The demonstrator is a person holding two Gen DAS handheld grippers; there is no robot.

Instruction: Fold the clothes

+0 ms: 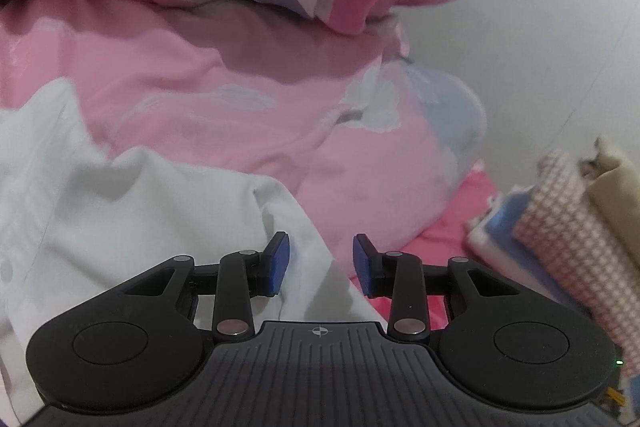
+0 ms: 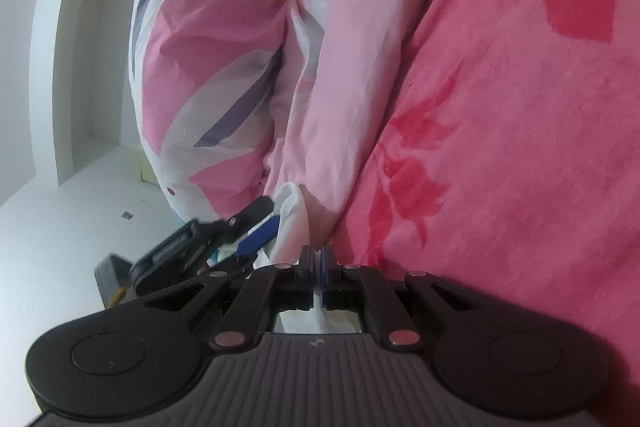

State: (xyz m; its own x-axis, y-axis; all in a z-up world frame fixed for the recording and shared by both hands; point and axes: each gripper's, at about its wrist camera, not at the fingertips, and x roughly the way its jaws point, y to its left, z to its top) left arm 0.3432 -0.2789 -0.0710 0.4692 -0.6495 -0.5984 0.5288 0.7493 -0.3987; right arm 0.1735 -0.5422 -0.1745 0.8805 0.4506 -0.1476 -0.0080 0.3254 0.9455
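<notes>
My right claw [image 2: 319, 273] is clamped on the white garment [image 2: 290, 215]; my left claw [image 1: 321, 264] stands apart, gripping nothing.

The white garment [image 1: 120, 211] lies crumpled under my left claw on the pink bed sheet [image 2: 520, 147], the pink patterned quilt [image 1: 240, 87] beyond it, folded checked cloths [image 1: 580, 227] to the right.

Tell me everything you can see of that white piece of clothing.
The white garment is plain, thin, woven-looking cloth, rumpled into soft folds on the pink bedding. What may be small buttons show near its left edge. One corner lies below the open left tool, whose blue pads do not press it. In the right wrist view a bunched strip rises between the shut pads of the right tool, which pinches it.
</notes>
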